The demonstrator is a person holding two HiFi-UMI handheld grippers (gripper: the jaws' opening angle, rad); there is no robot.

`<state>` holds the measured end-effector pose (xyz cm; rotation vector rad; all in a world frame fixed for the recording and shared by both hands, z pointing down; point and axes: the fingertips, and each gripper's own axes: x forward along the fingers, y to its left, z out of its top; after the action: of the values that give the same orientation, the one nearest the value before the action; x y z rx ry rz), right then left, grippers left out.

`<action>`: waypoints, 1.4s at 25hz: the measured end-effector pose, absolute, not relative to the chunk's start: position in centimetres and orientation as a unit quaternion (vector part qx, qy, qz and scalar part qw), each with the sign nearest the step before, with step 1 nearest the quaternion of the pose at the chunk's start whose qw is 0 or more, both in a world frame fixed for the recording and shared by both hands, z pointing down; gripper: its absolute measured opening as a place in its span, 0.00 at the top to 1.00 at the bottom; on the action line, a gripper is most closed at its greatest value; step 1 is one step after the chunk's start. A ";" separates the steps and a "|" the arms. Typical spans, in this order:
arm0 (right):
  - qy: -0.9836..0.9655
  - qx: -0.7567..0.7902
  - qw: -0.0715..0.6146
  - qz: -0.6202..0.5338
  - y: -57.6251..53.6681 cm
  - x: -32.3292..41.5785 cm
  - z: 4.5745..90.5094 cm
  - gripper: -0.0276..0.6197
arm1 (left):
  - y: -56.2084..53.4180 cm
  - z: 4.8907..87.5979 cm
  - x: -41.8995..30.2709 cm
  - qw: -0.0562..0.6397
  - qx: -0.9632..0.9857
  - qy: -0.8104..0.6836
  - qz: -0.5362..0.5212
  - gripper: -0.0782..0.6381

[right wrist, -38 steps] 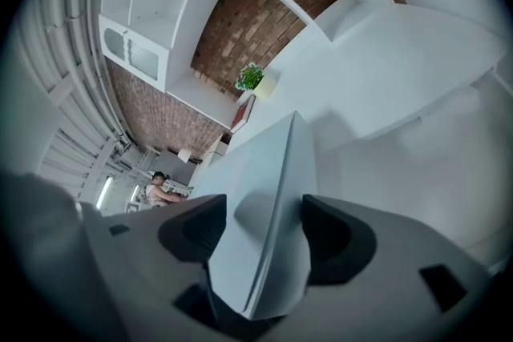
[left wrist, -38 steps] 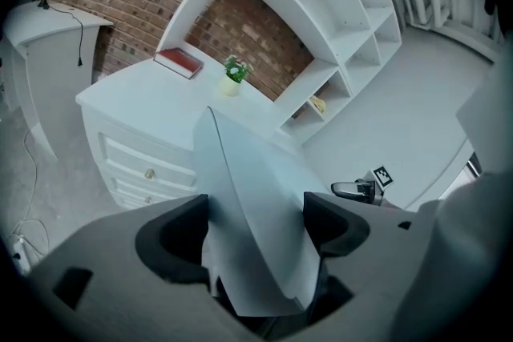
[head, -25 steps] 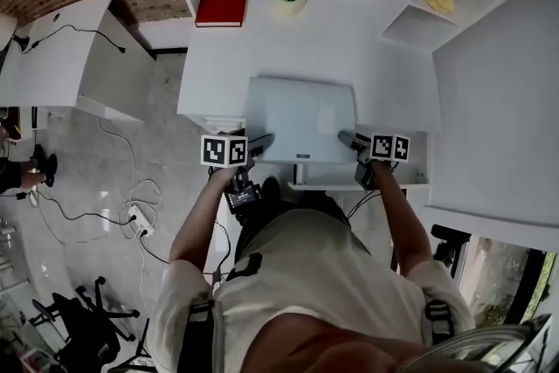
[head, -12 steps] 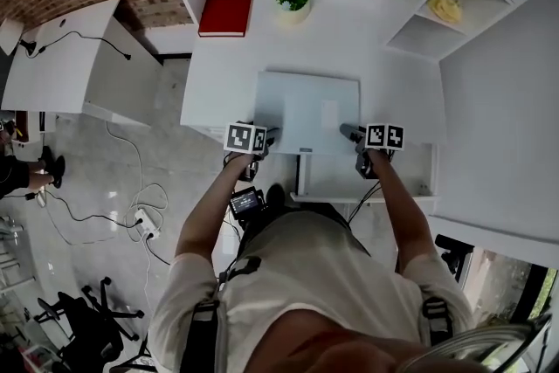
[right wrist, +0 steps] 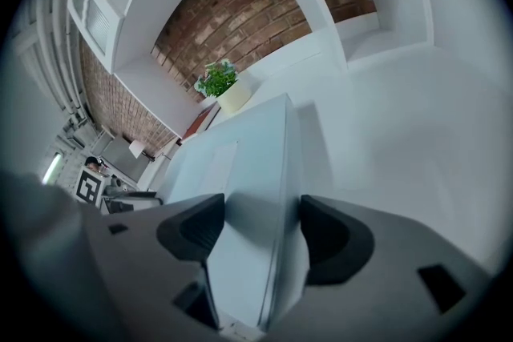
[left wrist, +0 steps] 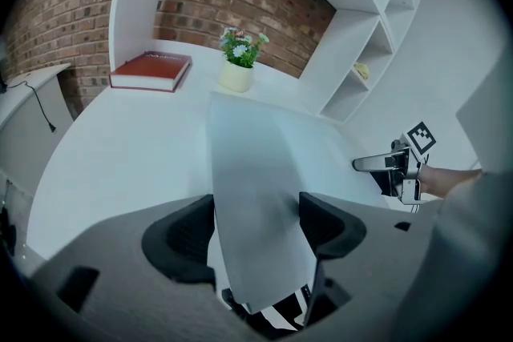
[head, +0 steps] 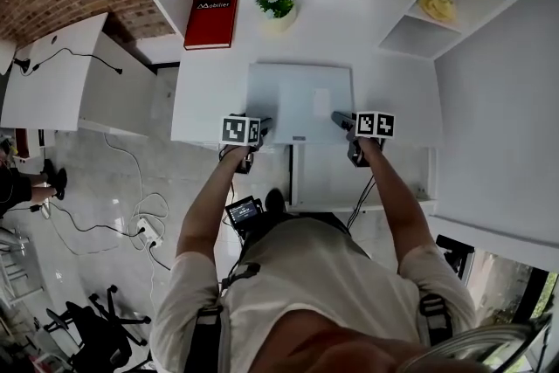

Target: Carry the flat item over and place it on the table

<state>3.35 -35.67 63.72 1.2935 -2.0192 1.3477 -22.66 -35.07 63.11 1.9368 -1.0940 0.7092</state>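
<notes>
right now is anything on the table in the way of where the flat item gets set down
Nothing visible does. The flat item is over a bare stretch of the table. The red book and the potted plant sit farther back, past its far edge.

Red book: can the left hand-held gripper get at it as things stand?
Probably not: the left hand-held gripper is shut on the flat grey panel; nothing else blocks the red book.
</notes>
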 end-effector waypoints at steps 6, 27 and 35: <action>-0.719 0.468 0.183 0.481 -38.9 3.5 64.1 0.45 | -38.7 63.0 -22.8 0.380 0.757 -0.449 0.284 0.42; -0.737 0.344 -0.124 0.569 -25.1 -1.8 49.8 0.44 | -23.2 54.4 -29.5 0.456 0.757 -0.468 0.032 0.41; -0.809 0.191 -0.074 0.551 -19.8 -15.2 44.4 0.94 | -20.7 49.1 -22.9 0.419 0.815 -0.399 -0.015 0.86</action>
<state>-15.19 -19.78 44.42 0.6315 -2.6687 1.8180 -22.87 -20.75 49.13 2.0448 -1.0015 -0.0384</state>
